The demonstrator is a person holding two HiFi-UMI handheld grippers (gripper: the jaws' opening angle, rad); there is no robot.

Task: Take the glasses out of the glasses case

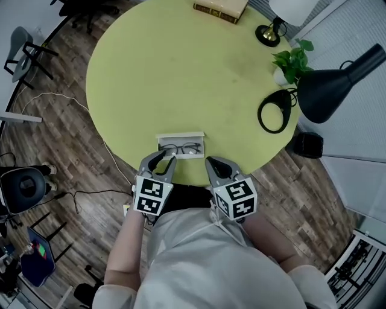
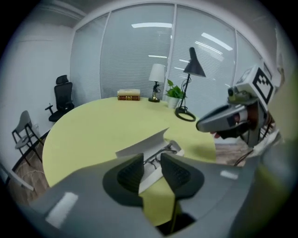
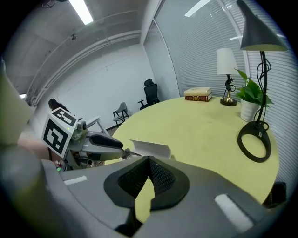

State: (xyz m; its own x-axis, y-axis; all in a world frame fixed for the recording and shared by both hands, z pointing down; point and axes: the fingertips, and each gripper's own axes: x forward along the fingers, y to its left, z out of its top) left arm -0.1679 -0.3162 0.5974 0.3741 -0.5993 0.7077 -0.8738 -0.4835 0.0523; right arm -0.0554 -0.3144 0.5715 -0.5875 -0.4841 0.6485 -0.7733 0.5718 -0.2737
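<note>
Two tongs hover at the counter's [image 1: 181, 78] near edge. Glasses [image 1: 181, 148] lie in the open case [image 1: 181, 136], long axis side to side, directly ahead of the left tongs [image 1: 161, 159], jaws apart and empty. Right tongs [image 1: 216, 164], jaws together, sit off the case's right end. Left is nearer.

A round yellow-green surface [image 1: 181, 72] stands on a dark wood-plank floor [image 1: 54, 139]. At its far rim are a brown hardback book [image 1: 220, 9], a white-shaded lamp on a brass foot [image 1: 268, 33] and a small leafy plant in a white pot [image 1: 292, 60]. Next to the plant stands a black desk lamp with a cone shade and ring base [image 1: 329, 90]. Behind that rim runs a glazed wall with closed blinds [image 2: 139, 60], showing bright strip lights [image 2: 151, 25]. Left of the surface, a black office chair [image 2: 63, 95] and a grey chair [image 2: 23, 130] stand before a white wall [image 2: 42, 79].
</note>
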